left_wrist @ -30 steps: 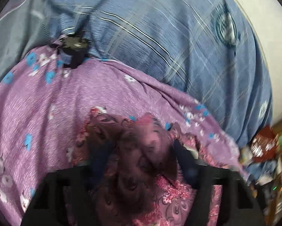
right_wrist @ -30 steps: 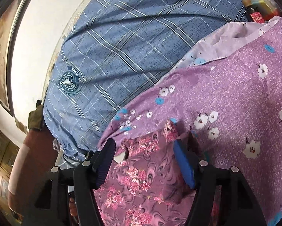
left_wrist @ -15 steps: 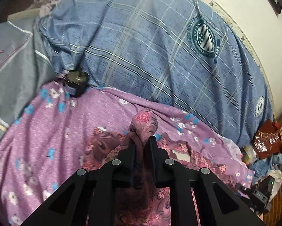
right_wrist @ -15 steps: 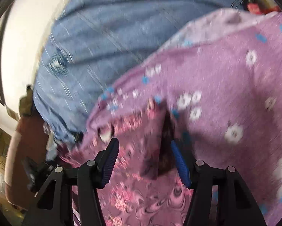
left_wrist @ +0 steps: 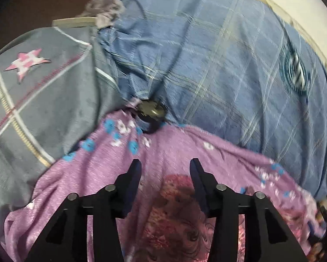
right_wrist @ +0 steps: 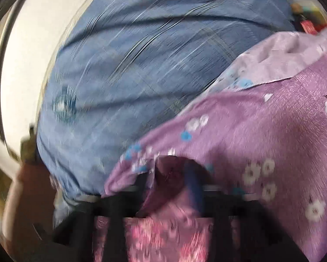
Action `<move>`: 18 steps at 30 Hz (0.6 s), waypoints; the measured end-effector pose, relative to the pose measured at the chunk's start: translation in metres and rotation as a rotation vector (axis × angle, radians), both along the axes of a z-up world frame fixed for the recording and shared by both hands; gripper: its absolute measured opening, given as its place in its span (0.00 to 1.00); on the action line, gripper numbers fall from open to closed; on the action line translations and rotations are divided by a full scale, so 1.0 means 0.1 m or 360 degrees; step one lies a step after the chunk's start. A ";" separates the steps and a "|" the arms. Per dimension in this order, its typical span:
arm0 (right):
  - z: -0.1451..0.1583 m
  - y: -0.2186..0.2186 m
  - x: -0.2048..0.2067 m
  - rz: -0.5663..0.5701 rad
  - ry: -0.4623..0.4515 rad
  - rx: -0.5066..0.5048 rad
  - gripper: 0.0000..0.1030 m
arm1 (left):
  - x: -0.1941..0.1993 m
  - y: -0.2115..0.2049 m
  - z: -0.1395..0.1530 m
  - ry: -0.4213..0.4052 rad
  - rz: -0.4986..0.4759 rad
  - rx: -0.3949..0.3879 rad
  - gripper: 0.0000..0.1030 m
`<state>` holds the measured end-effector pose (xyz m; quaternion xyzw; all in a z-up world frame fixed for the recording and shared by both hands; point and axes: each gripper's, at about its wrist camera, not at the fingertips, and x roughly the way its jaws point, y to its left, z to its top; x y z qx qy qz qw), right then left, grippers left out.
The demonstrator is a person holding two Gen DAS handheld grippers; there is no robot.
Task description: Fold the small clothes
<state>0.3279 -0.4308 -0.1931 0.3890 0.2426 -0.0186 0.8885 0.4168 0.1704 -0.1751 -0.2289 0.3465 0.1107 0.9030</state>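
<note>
Left wrist view: the left gripper (left_wrist: 165,168) has its two dark fingers spread, and the jaws are opening. Nothing is pinched between them. The small pink floral garment (left_wrist: 181,214) lies below and between the fingers, low in the picture, its crumpled top edge sitting near the fingertips without touching the pads. It rests on a purple flowered sheet (left_wrist: 176,150) that covers the near part of the bed. Beyond the sheet lies a blue plaid cover (left_wrist: 218,65) with a round teal emblem at the right, and to the left a grey blanket (left_wrist: 45,91) with a pink star. A small dark round object (left_wrist: 151,111) sits where the purple sheet meets the blue cover; what it is cannot be told.

Right wrist view: the picture is heavily blurred. The right gripper (right_wrist: 170,174) stands wide, its jaws opening; one blue pad shows right of centre, the other finger is mostly hidden by cloth. A raised fold of the pink garment (right_wrist: 167,229) stands between the fingers, and whether either pad presses on it cannot be told. The purple sheet (right_wrist: 272,142) fills the right side, the blue plaid cover (right_wrist: 141,54) the upper left.
</note>
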 end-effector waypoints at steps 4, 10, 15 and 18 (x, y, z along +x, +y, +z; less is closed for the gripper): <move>0.01 0.03 -0.02 0.0108 0.0048 0.0004 0.79 | -0.06 -0.05 0.03 0.0035 -0.0029 0.0094 0.46; 0.09 0.82 -0.07 0.0491 0.0213 -0.0342 0.40 | -0.16 0.09 -0.01 0.0146 0.0053 0.0069 0.46; -0.04 1.38 0.00 0.0679 0.0310 -0.0505 0.34 | -0.13 0.04 -0.17 0.0329 0.0066 0.0286 0.46; -0.30 1.62 0.17 0.0754 0.0471 -0.0530 0.34 | -0.02 -0.08 -0.36 0.0450 -0.0043 0.0293 0.46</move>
